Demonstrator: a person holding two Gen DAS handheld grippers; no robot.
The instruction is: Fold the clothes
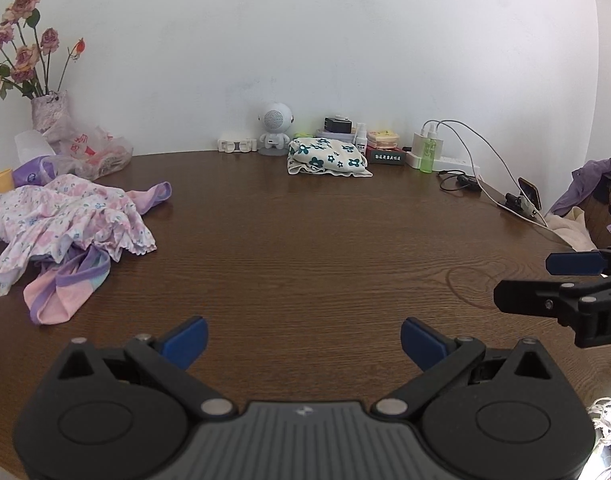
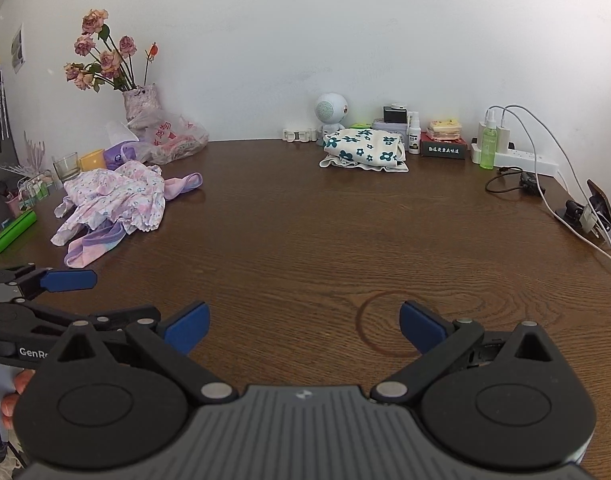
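Left claw and right claw: both spread wide, empty, hovering over the bare near part of the brown surface. Unfolded clothes pile, floral and pink-lilac: far left, well apart from both; folded floral cloth: far centre by the wall. Step judged: between garments; next move calls for reaching left to draw one piece from the pile.

Dark brown wood-grain table, bearing a faint ring mark. At left, a crumpled pile of pink and lilac floral garments. Along the back wall: folded cream cloth with teal flowers, white round-headed robot figurine, green spray bottle, white power strip, vase of dried roses.
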